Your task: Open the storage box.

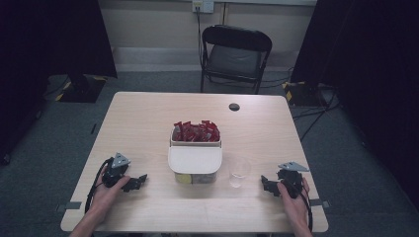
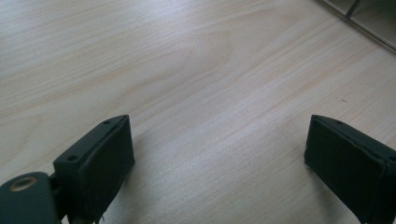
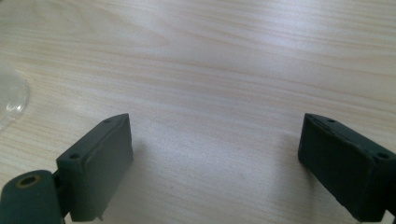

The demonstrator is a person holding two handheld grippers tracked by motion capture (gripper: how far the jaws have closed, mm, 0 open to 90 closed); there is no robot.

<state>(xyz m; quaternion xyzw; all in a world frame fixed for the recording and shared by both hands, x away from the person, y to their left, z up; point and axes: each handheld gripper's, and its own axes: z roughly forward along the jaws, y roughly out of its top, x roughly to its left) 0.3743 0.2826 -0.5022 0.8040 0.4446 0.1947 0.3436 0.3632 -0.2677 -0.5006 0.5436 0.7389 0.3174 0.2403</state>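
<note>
High view: the left gripper (image 1: 134,183) and right gripper (image 1: 269,186) rest on the tabletop (image 1: 148,123), fingers spread wide, grasping nothing. The clear cup (image 1: 239,172) stands between them, nearer the right one, beside the box (image 1: 195,160).

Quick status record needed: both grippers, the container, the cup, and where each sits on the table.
left gripper: open, nothing between the jaws, resting low on the table at the near left
right gripper: open, nothing between the jaws, near right of the table
container: white, at table centre, red packets standing in its far part, white lid over the near part
clear cup: upright, right of the container, between it and the right gripper, apart from both
chair: beyond the far edge, unoccupied
</note>
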